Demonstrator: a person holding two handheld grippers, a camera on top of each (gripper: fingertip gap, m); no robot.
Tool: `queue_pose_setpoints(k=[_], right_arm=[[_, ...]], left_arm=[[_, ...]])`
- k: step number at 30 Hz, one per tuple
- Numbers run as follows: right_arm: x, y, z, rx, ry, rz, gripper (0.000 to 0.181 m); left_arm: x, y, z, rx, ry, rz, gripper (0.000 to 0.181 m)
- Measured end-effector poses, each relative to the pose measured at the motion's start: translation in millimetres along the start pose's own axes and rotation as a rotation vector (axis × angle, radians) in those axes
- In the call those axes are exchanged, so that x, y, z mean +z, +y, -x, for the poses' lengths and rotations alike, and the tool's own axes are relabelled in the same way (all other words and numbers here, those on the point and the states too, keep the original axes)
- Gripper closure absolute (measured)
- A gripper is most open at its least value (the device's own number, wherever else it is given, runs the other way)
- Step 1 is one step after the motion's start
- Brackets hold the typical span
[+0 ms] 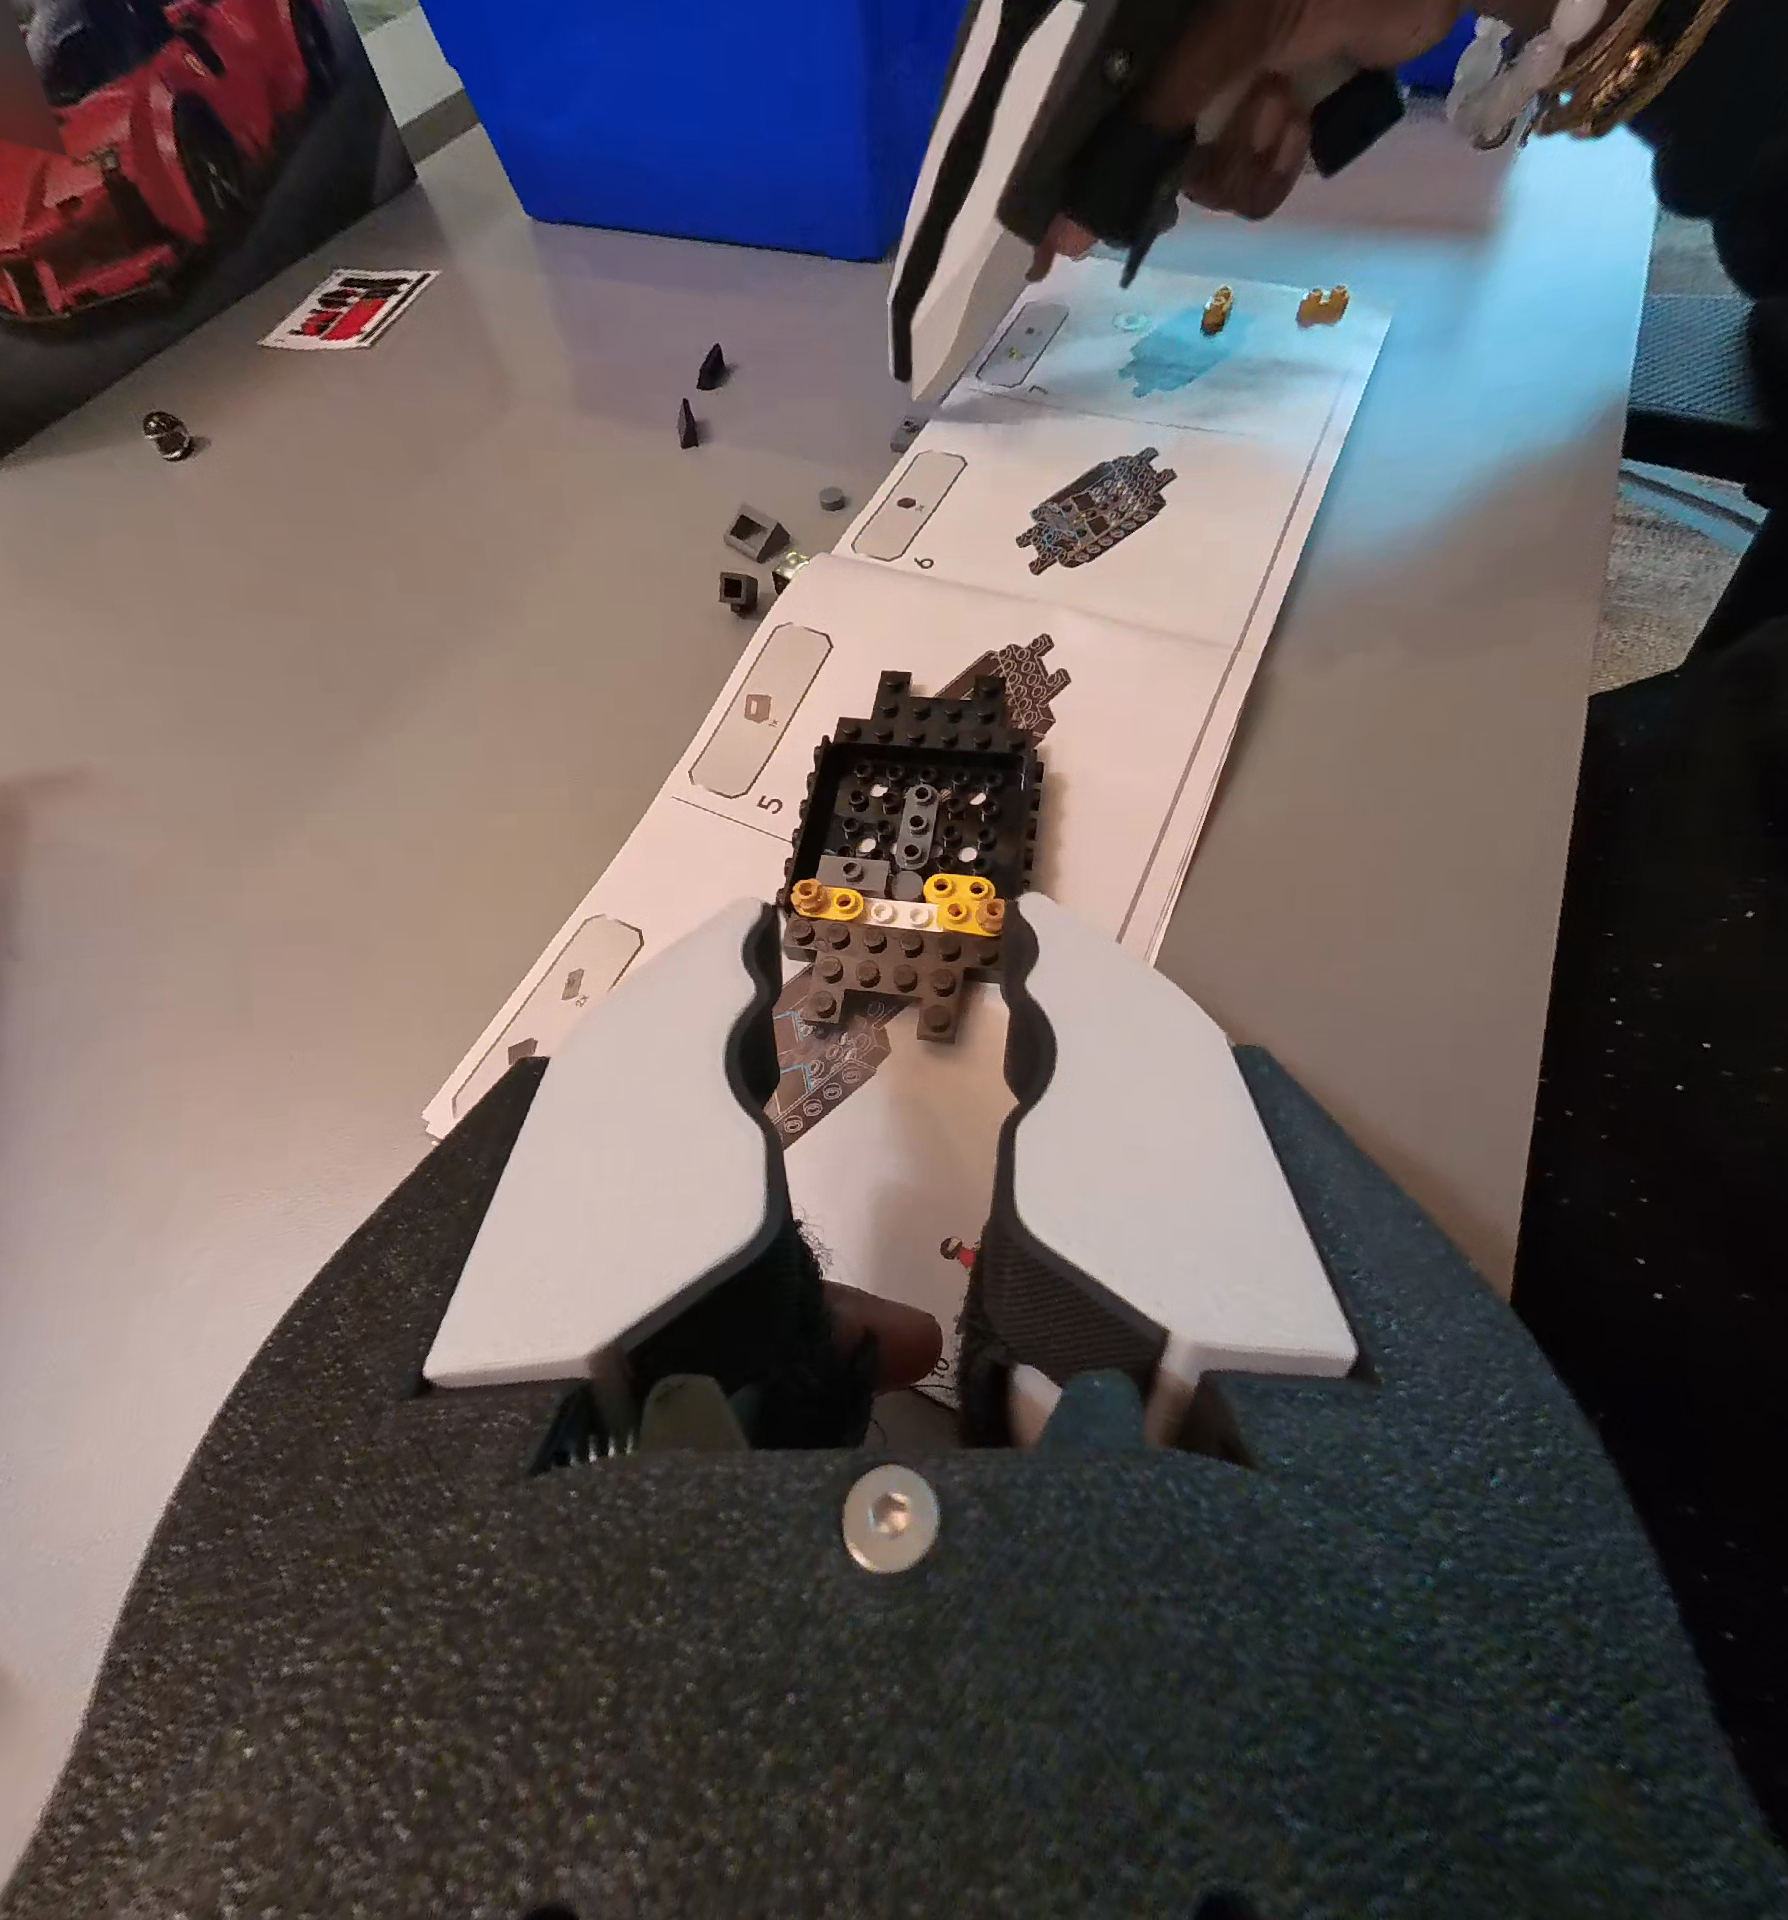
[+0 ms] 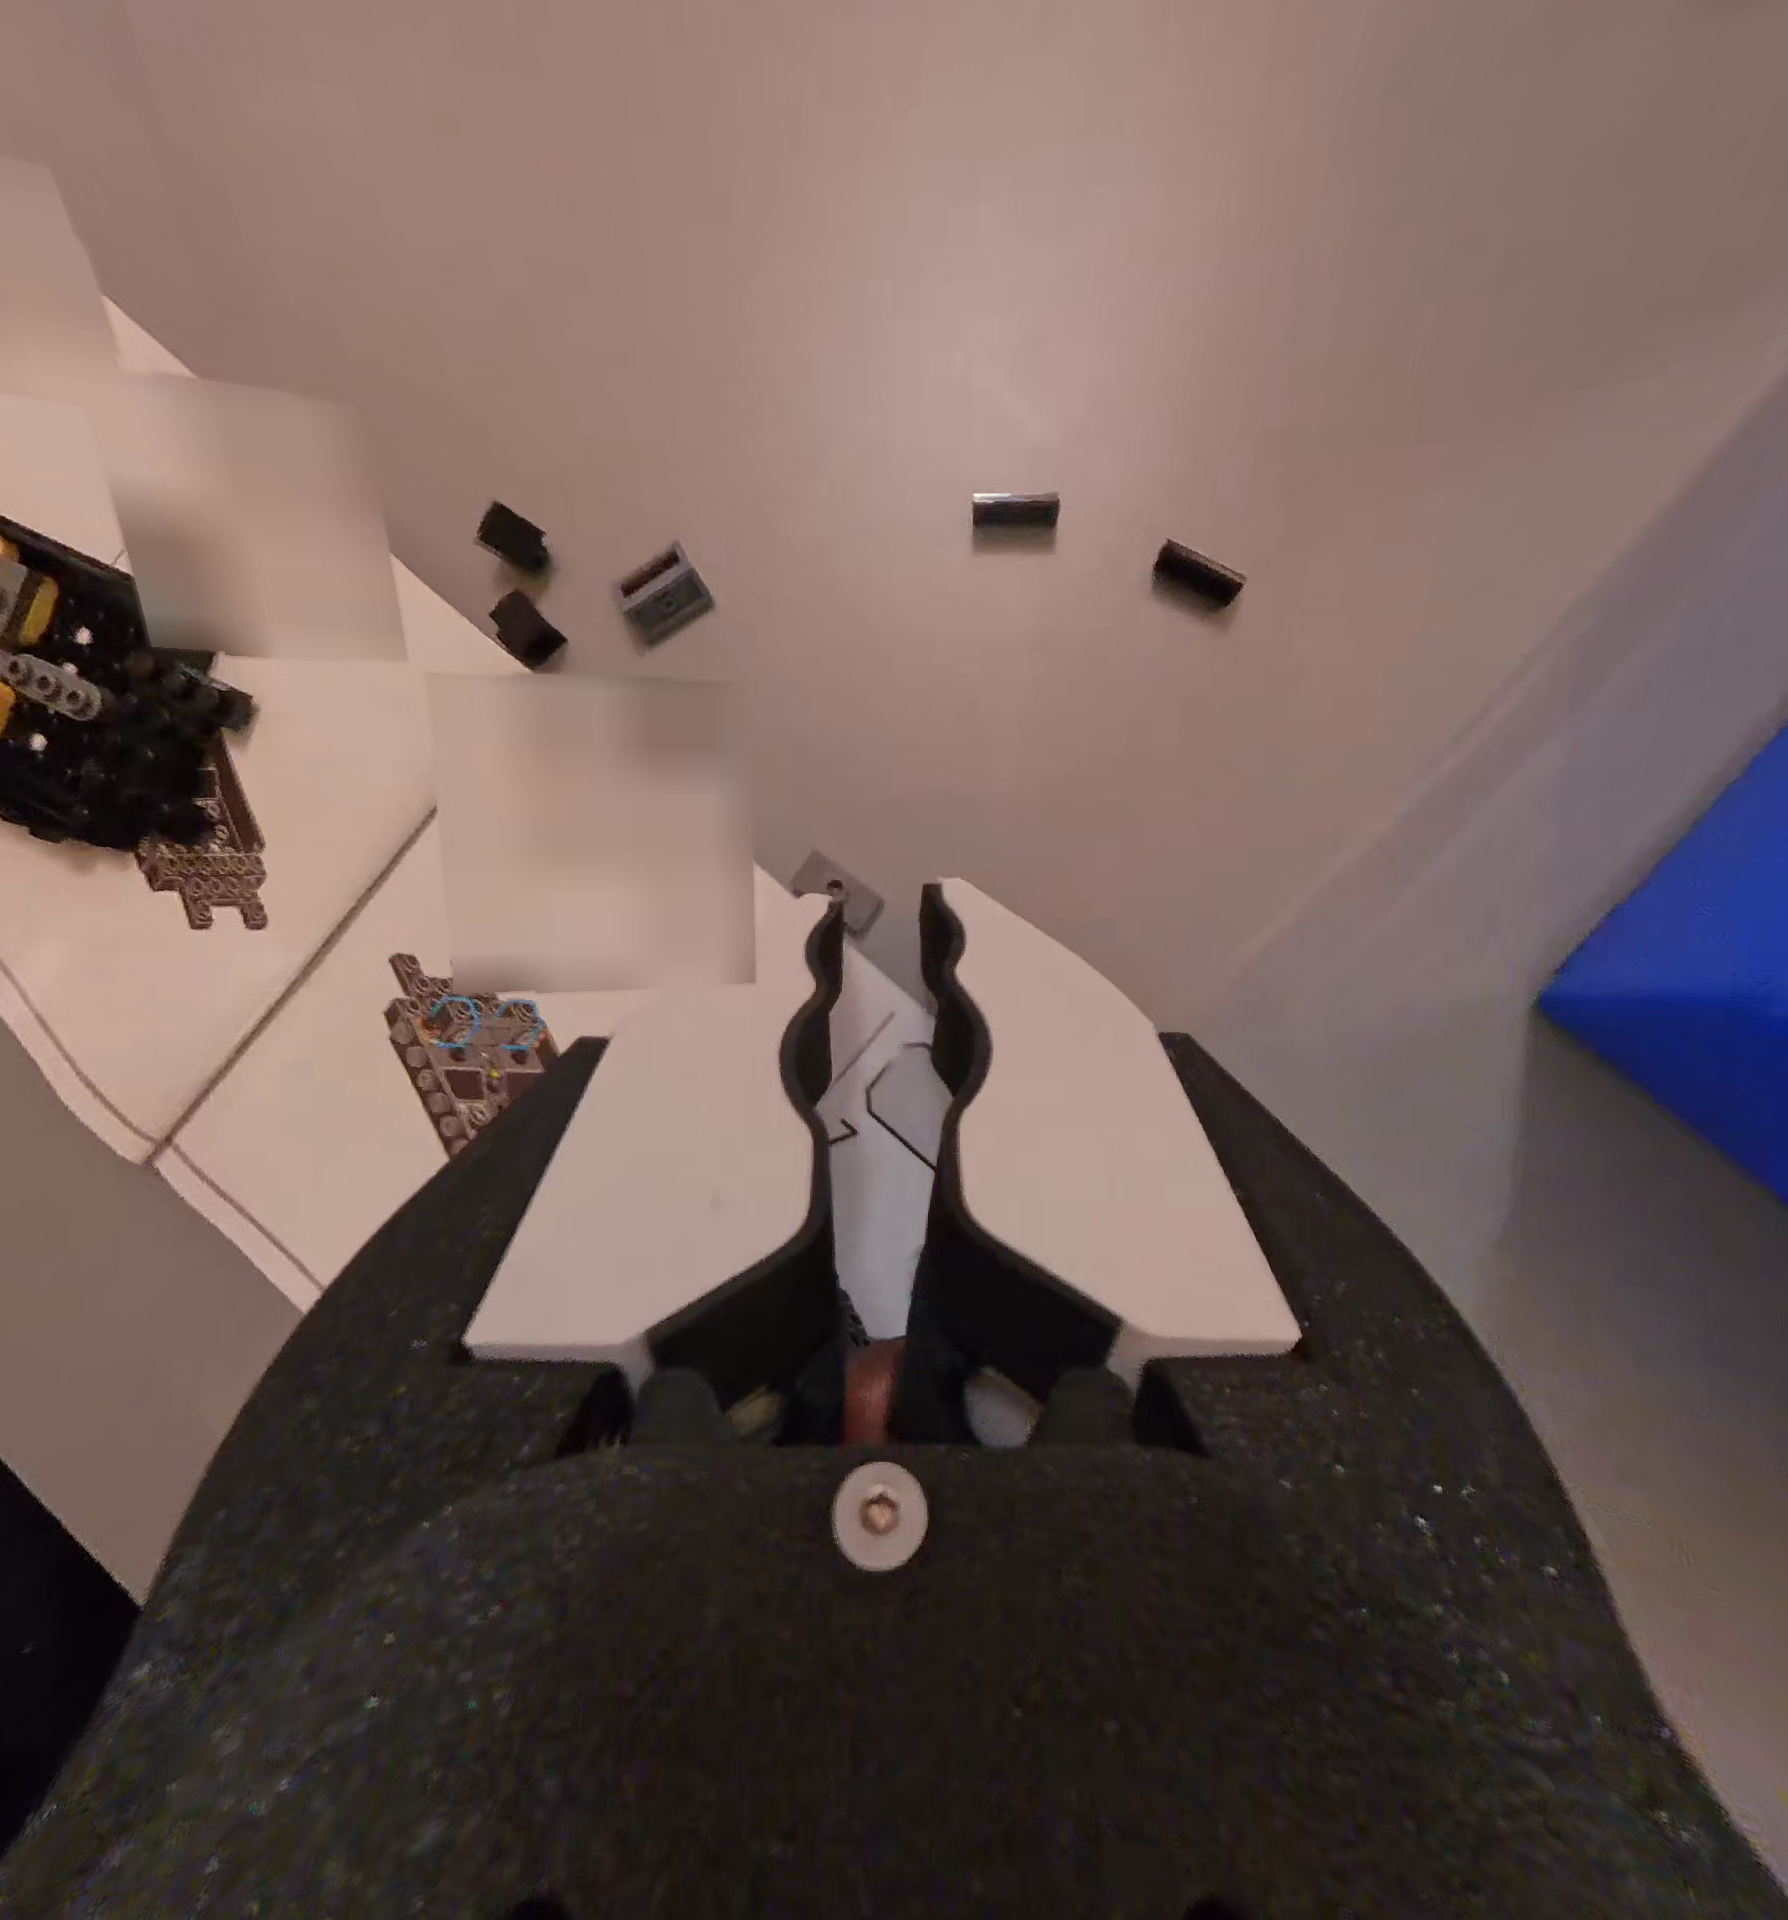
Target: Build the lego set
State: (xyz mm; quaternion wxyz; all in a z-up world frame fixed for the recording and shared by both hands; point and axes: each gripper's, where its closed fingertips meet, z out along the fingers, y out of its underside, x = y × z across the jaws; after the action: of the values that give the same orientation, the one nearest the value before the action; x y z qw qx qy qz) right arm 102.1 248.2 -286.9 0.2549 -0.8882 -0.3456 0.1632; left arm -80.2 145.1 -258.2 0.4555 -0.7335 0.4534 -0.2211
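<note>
A black lego chassis (image 1: 911, 831) with yellow, white and grey pieces on it lies on the open instruction booklet (image 1: 1129, 644). My left gripper (image 1: 892, 920) is shut on the chassis's near end, one finger against each side. My right gripper (image 2: 882, 909) is open by a narrow gap and holds nothing. A small grey piece (image 2: 836, 891) lies on the table just past its left fingertip. In the left wrist view the right gripper (image 1: 916, 364) hangs over the booklet's far end, above that grey piece (image 1: 905, 431). The chassis also shows at the left of the right wrist view (image 2: 59, 707).
Loose black and grey pieces (image 1: 755, 532) lie left of the booklet, also in the right wrist view (image 2: 664, 592). Two yellow pieces (image 1: 1323, 304) sit on the far page. A blue bin (image 1: 703, 104), the set's box (image 1: 121, 187) and a sticker sheet (image 1: 350, 307) stand behind. The table edge (image 1: 1555, 831) runs along the right. One gripper's finger ends stand about 20 cm off the other's.
</note>
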Motion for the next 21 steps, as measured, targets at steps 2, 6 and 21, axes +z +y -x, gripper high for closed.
queue_pose_setpoints(k=[2,6,21], right_arm=[[1.5,-1.2,1.6,0.041,0.012,-0.005,0.166],[5.1,1.4,4.3,0.088,0.050,-0.007,0.152],[3.2,-28.0,2.1,-0.115,0.052,-0.035,0.155]], left_arm=[[0.4,0.5,-3.2,0.017,0.015,0.004,0.138],[0.8,0.6,-3.0,0.018,0.014,0.005,0.138],[-2.7,-4.1,-4.5,0.033,0.026,-0.036,0.138]])
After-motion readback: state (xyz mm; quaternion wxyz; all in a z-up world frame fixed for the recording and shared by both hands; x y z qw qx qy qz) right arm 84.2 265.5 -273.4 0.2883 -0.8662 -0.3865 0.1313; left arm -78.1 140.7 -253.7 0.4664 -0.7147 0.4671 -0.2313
